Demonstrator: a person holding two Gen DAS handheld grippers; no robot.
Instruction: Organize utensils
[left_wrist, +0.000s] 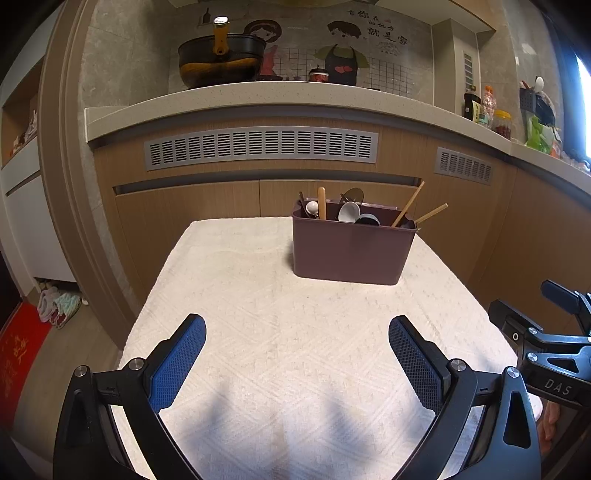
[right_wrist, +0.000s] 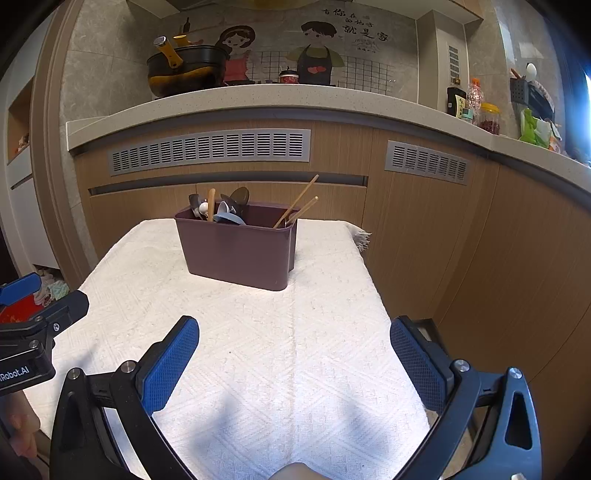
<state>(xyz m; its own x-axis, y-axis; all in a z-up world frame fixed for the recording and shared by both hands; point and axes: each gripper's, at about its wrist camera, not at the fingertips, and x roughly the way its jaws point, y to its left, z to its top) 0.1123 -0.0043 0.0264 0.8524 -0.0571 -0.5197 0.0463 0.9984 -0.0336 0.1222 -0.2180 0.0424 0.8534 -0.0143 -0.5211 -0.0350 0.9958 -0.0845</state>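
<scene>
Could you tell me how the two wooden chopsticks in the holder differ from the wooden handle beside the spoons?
The chopsticks are thin and lean steeply toward the right; the wooden handle is thicker, round-tipped and nearly upright. The chopsticks sit at the right end of the holder, the handle at the left end. Both are light wood and stick out above the rim.

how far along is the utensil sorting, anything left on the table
It looks done or nearly so. The spoons and chopsticks stand in the brown bin, and no loose utensils show on the white cloth. Nothing is in hand: the left gripper and right gripper are both open and empty.
</scene>
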